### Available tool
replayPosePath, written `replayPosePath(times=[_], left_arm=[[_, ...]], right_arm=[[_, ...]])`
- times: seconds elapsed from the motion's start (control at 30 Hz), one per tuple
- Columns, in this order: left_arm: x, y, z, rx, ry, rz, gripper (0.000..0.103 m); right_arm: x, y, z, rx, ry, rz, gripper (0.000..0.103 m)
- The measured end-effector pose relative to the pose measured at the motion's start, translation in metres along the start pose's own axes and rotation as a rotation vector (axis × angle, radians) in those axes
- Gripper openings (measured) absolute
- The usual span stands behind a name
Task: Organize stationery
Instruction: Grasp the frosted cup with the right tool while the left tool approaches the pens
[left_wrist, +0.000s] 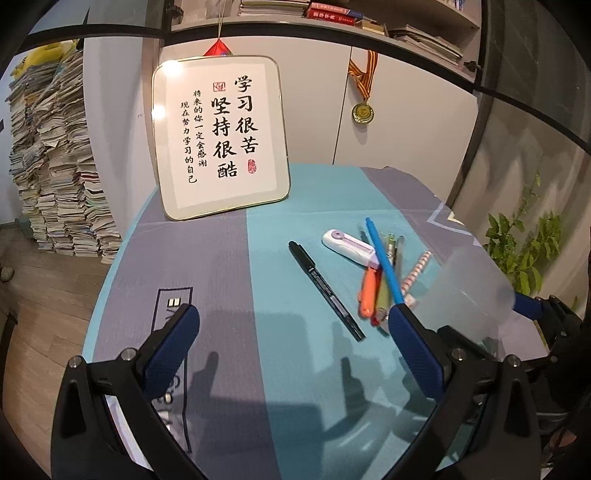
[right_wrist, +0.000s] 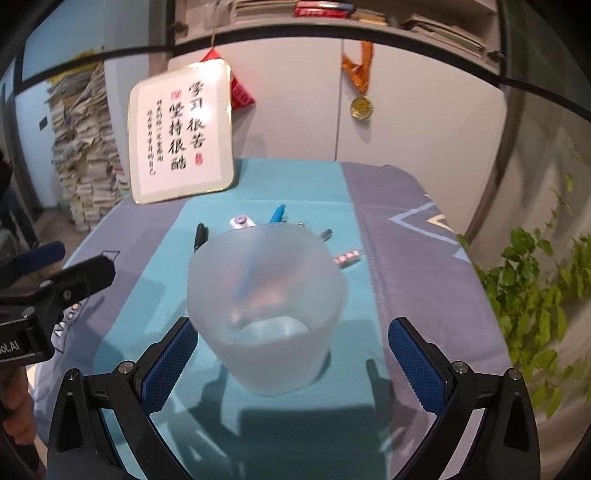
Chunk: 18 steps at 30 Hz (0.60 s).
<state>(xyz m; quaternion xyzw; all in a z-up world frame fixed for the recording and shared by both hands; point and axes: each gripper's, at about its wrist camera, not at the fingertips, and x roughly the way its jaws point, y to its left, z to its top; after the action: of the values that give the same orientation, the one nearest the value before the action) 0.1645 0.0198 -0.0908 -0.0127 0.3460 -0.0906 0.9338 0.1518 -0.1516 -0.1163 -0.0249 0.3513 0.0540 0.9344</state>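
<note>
Where the frosted cup (right_wrist: 266, 306) stands between the spread fingers of the right tool (right_wrist: 291, 354), touching neither, it blurs the pens (left_wrist: 380, 284) behind into smears; only a black marker (right_wrist: 200, 236) and a blue pen tip (right_wrist: 277, 213) clear its rim. Cup translucent, upright on the teal-and-grey surface (right_wrist: 406, 258). Left tool (left_wrist: 291, 347) also spread, empty, low over the cloth; loose pens heaped just beyond its right finger.

A framed calligraphy board (left_wrist: 221, 136) standing at the back of the table carries large black Chinese characters reading 学习很苦 坚持很酷, with smaller columns reading 将来的你一定会感谢 现在努力学习的自己, plus two red seals too small to read. The left gripper (right_wrist: 26, 332), in the right wrist view, bears the partial lettering "ot.AI".
</note>
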Motion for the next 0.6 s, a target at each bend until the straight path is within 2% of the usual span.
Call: replayPosePath(times=[0.1, 0.13, 0.17, 0.2, 0.23, 0.4, 0.6], left_arm=[[0.008, -0.001, 0.001, 0.01, 0.01, -0.013, 0.102], [0.011, -0.001, 0.002, 0.014, 0.012, -0.015, 0.102], [0.013, -0.001, 0.002, 0.017, 0.015, -0.017, 0.102], [0.015, -0.002, 0.002, 0.018, 0.021, -0.02, 0.102], [0.017, -0.002, 0.003, 0.018, 0.024, -0.022, 0.102], [0.022, -0.006, 0.003, 0.014, 0.039, -0.051, 0.102], [0.022, -0.026, 0.008, 0.068, 0.043, -0.085, 0.102]], right_arm=[[0.015, 0.005, 0.003, -0.023, 0.021, -0.004, 0.103], [0.02, 0.006, 0.004, -0.026, 0.03, -0.007, 0.099], [0.022, 0.006, 0.003, -0.026, 0.033, -0.007, 0.094], [0.025, 0.006, 0.003, -0.026, 0.042, -0.002, 0.08], [0.029, 0.005, 0.003, -0.022, 0.061, 0.019, 0.072], [0.024, -0.006, 0.001, 0.007, 0.054, -0.018, 0.072], [0.013, -0.048, -0.01, 0.074, 0.06, -0.122, 0.072]])
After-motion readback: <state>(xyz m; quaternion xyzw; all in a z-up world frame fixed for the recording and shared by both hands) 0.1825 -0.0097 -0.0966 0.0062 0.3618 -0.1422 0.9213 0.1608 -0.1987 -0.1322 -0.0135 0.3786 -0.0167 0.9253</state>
